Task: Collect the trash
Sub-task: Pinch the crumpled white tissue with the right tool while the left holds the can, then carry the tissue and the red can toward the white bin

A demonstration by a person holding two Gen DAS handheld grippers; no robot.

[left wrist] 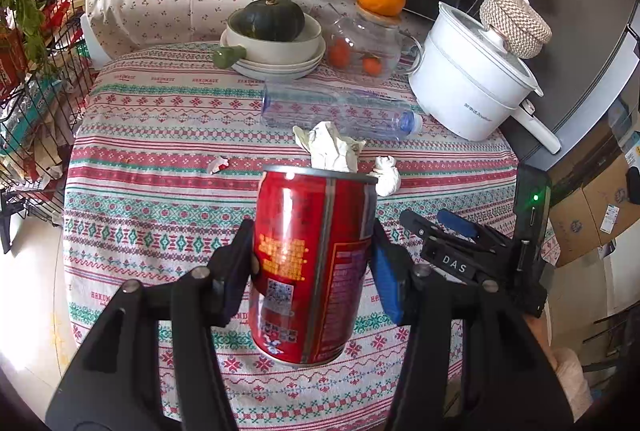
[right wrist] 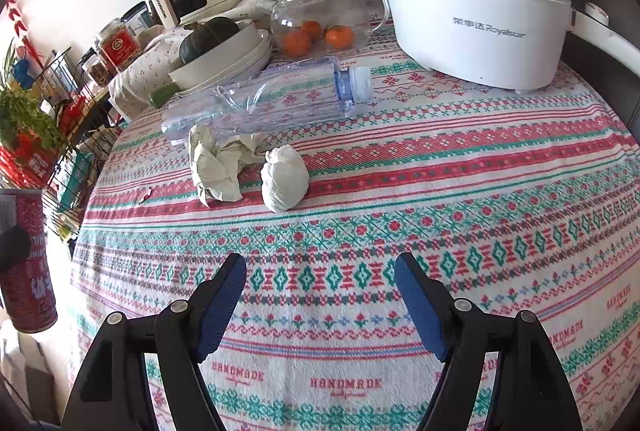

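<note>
Gripping glossy red cylindrical can (left wrist: 310, 263) — left gripper (left wrist: 314, 271); crumpled paper (right wrist: 218, 163) behind.

In the left wrist view, the red aluminium drink can (left wrist: 310, 267) sits centre frame between the left gripper's (left wrist: 312, 263) two pads, above the patterned woven tablecloth (left wrist: 160, 151). Behind its top edge lies the crumpled cream paper wad (left wrist: 330, 147), with the small white tissue ball (left wrist: 386, 173) to its right and the clear plastic bottle (left wrist: 336, 111) on its side further back. The white electric pot (left wrist: 464, 79) stands at upper right.
</note>
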